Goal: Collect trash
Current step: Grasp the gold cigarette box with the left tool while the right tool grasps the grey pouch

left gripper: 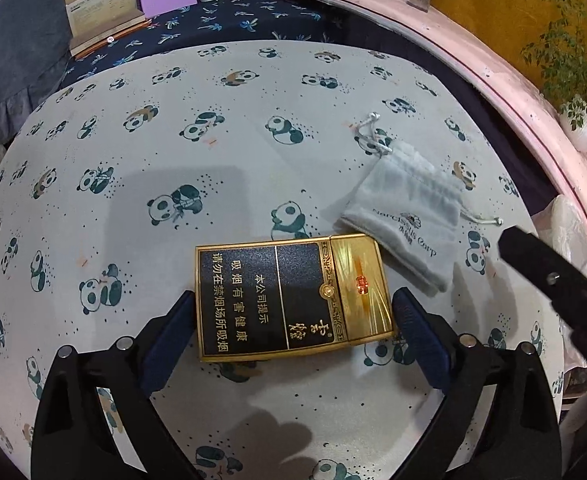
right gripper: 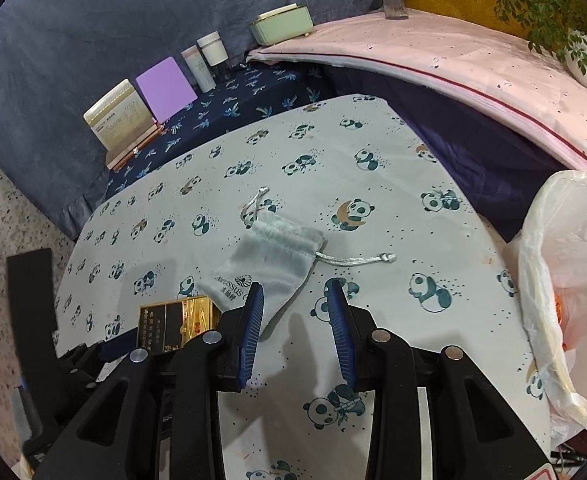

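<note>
A gold and black cigarette box (left gripper: pixel 293 298) lies flat on the panda-print table cloth (left gripper: pixel 213 200). My left gripper (left gripper: pixel 295 312) is open, one blue pad on each side of the box, close to its short edges. A grey drawstring pouch (left gripper: pixel 405 220) lies just beyond the box to the right. In the right wrist view my right gripper (right gripper: pixel 296 304) is open and empty, just above the near corner of the pouch (right gripper: pixel 269 256). The box (right gripper: pixel 177 320) shows at the lower left there. A white plastic bag (right gripper: pixel 565 280) hangs open at the table's right edge.
At the far end, on a dark blue cloth, stand a booklet (right gripper: pixel 121 120), a purple card (right gripper: pixel 165 88), two white bottles (right gripper: pixel 205 60) and a pale green box (right gripper: pixel 281 24). A pink-covered surface (right gripper: pixel 473 64) with a potted plant (right gripper: pixel 565 40) lies to the right.
</note>
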A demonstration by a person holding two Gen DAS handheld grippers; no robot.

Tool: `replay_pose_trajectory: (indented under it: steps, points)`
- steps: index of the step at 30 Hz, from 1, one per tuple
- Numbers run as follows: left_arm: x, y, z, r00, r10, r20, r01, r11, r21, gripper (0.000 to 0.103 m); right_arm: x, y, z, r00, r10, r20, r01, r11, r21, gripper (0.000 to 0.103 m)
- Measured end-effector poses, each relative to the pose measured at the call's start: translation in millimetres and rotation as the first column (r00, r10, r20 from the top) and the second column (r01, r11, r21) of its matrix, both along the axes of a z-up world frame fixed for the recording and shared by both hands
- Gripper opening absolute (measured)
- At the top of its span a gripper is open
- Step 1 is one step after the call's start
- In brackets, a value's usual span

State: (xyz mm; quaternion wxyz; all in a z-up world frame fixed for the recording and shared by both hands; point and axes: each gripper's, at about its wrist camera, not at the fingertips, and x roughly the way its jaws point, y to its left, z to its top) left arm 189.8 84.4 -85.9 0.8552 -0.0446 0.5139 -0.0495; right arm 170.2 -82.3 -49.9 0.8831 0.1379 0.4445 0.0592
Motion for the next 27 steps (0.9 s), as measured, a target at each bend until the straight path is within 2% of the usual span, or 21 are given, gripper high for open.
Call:
replay_pose_trajectory:
  steps: [14, 20, 23, 27]
  points:
    - [11, 41, 19, 0.996, 0.072, 0.047, -0.071, 0.997, -0.022, 0.092, 37, 23, -33, 0.998, 0.032, -0.062, -0.033, 0.999, -0.011, 0.033]
    - [17, 47, 19, 0.995, 0.081, 0.049, -0.080, 0.996, -0.031, 0.092, 47, 29, -37, 0.998, 0.033, -0.048, -0.034, 0.999, -0.025, 0.033]
    - [20, 47, 19, 0.996, 0.078, 0.050, -0.076, 0.997, -0.033, 0.092, 51, 31, -38, 0.999, 0.022, -0.040, -0.023, 0.999, -0.038, 0.027]
    - [23, 46, 18, 0.996, 0.073, 0.051, -0.071, 0.997, -0.036, 0.092, 56, 34, -39, 1.000, 0.012, -0.028, -0.014, 0.996, -0.083, 0.013]
